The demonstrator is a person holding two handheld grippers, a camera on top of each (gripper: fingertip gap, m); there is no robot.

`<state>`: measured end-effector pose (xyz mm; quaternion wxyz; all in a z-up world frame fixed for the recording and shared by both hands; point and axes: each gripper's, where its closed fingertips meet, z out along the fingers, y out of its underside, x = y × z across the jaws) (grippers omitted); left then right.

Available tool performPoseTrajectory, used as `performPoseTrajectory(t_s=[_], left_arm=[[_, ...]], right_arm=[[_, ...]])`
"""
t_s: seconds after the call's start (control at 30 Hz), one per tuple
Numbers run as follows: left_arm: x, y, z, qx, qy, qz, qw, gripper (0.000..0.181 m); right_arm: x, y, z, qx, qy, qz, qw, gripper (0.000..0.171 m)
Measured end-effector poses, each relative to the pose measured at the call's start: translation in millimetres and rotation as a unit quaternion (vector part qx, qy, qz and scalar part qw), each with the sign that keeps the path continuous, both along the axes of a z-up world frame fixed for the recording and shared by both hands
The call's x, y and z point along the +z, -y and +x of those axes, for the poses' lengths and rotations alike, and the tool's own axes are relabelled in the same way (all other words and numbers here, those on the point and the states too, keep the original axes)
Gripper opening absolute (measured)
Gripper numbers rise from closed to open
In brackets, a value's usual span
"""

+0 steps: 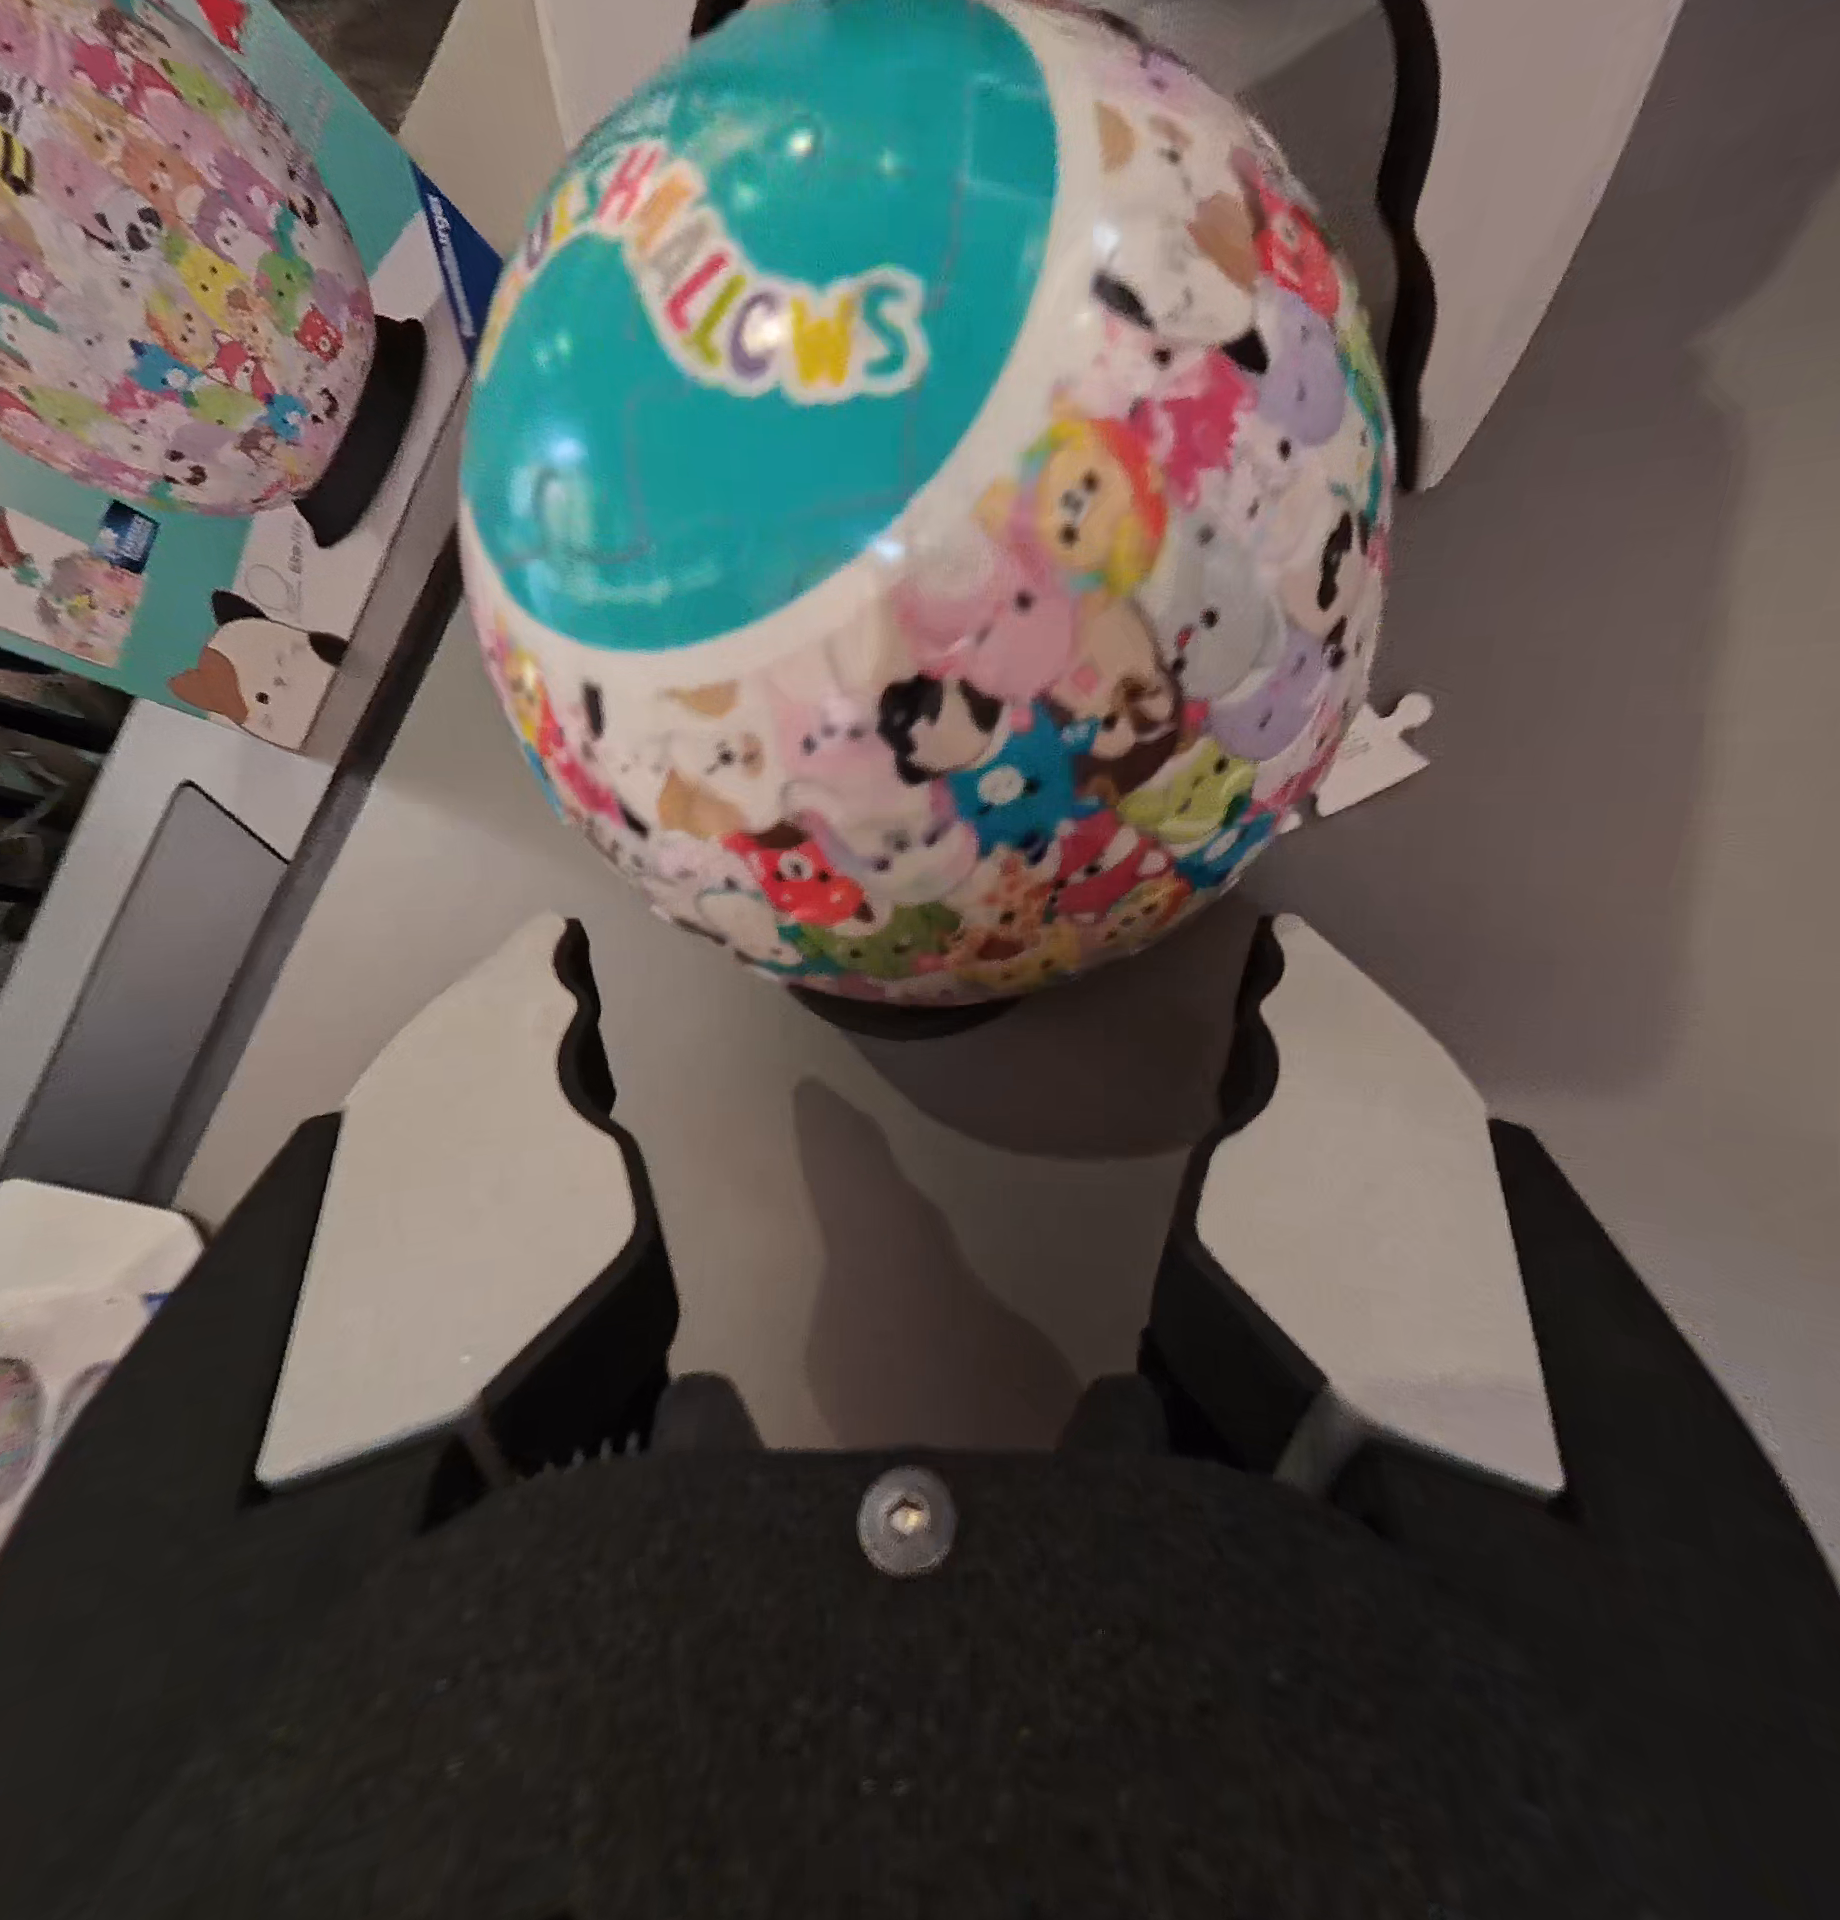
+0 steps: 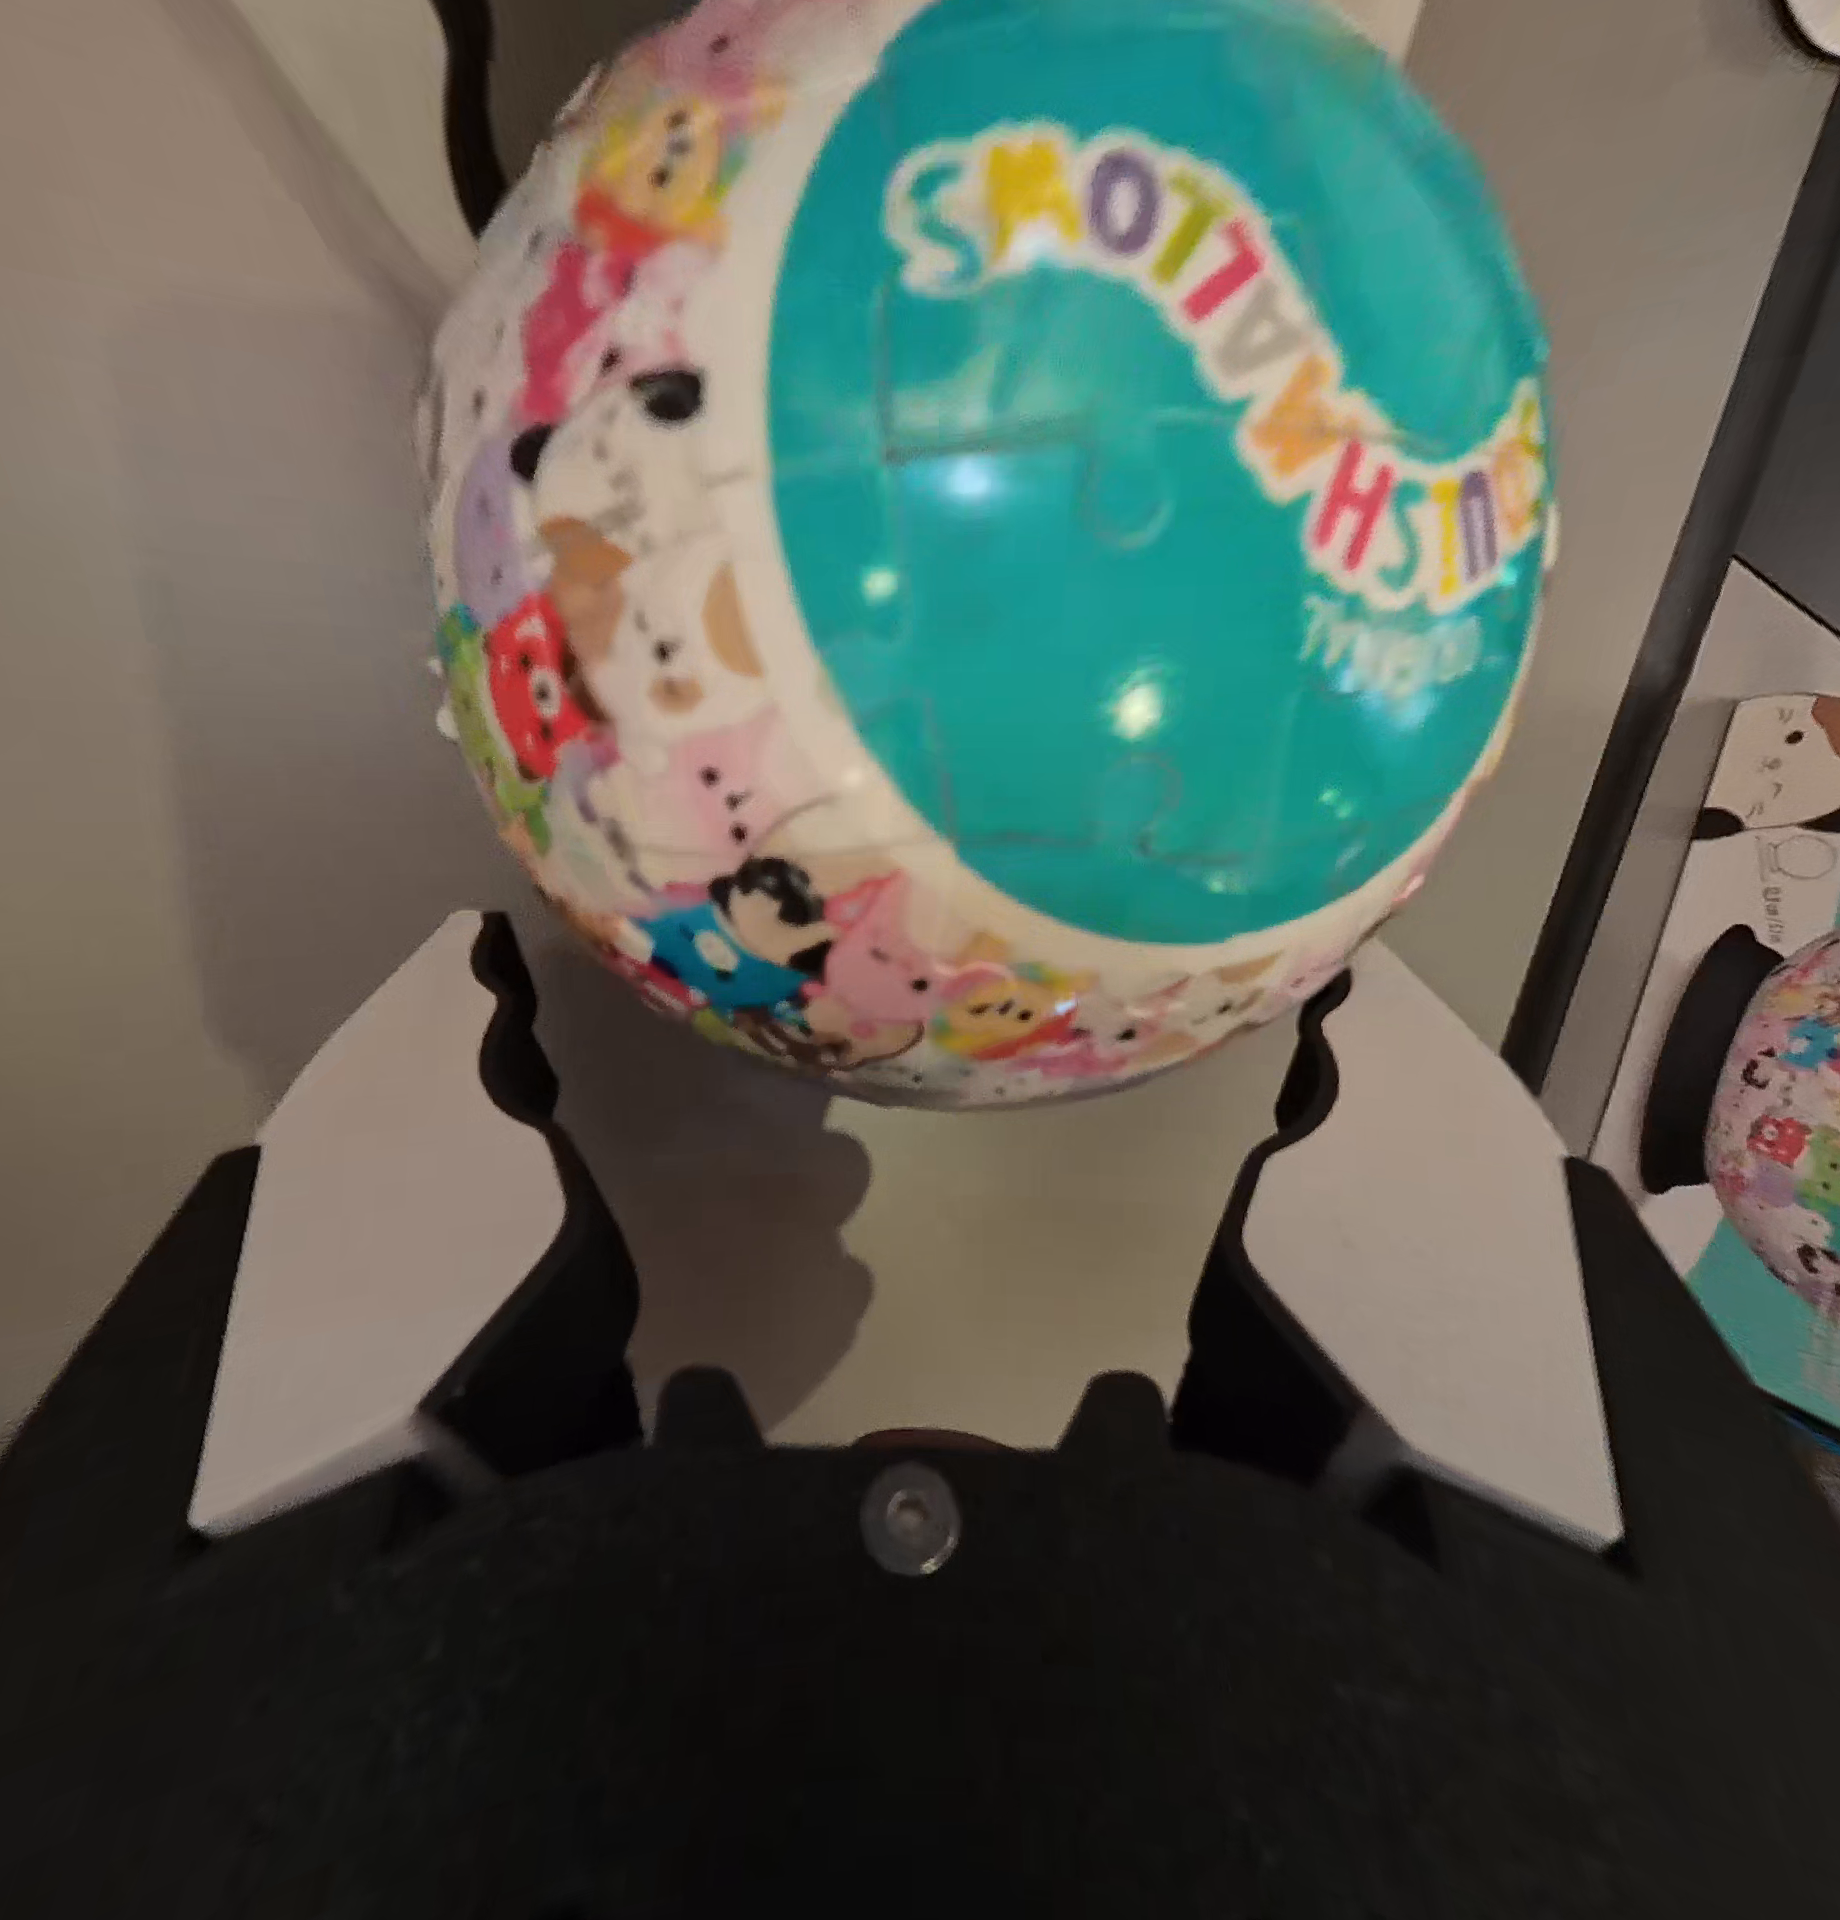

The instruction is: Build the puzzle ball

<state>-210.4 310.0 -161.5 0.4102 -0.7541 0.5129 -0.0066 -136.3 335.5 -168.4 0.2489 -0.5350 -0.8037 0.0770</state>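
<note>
The puzzle ball (image 1: pixel 926 499) is round, covered in colourful plush animals, with a teal cap facing up. It rests on a black stand (image 1: pixel 916 1016) on the grey table. My left gripper (image 1: pixel 921 935) is open, its white fingers either side of the ball's near lower edge. My right gripper (image 2: pixel 911 961) is open on the opposite side of the ball (image 2: pixel 999 551), and its fingers (image 1: pixel 1518 208) show behind the ball in the left wrist view. A white loose puzzle piece (image 1: pixel 1383 748) sticks out at the ball's right edge.
The puzzle's box (image 1: pixel 168 312), with a picture of the finished ball, stands at the table's edge; it also shows in the right wrist view (image 2: pixel 1789 1091). A dark table edge strip (image 1: pixel 376 727) runs beside it. A white bag with printed pieces (image 1: pixel 43 1351) lies at the lower left. My right fingertips sit around 9 cm from my left ones.
</note>
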Motion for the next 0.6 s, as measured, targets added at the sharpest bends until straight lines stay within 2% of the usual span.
performPoseTrajectory(t_s=[0.2,0.27,0.33,0.47,0.6], left_arm=[[6.2,-11.5,-7.1,0.015,-0.075,0.091,0.993,0.116],[9.0,-13.7,-5.7,0.011,-0.11,0.128,0.986,0.116],[11.0,-15.1,-2.6,0.006,-0.141,0.165,0.976,0.114],[11.1,-17.4,0.8,0.004,-0.174,0.19,0.966,0.111],[12.4,-18.0,2.8,-0.001,-0.184,0.186,0.965,0.117]], right_arm=[[1.1,-28.5,10.7,0.059,0.027,0.162,0.985,0.132],[4.1,-32.6,5.8,0.086,0.016,0.201,0.976,0.122],[9.4,-37.6,-1.2,0.107,0.004,0.246,0.963,0.124],[10.1,-32.7,-9.1,0.126,0.002,0.247,0.961,0.128],[15.0,-24.9,-13.7,0.129,-0.005,0.222,0.967,0.128]])
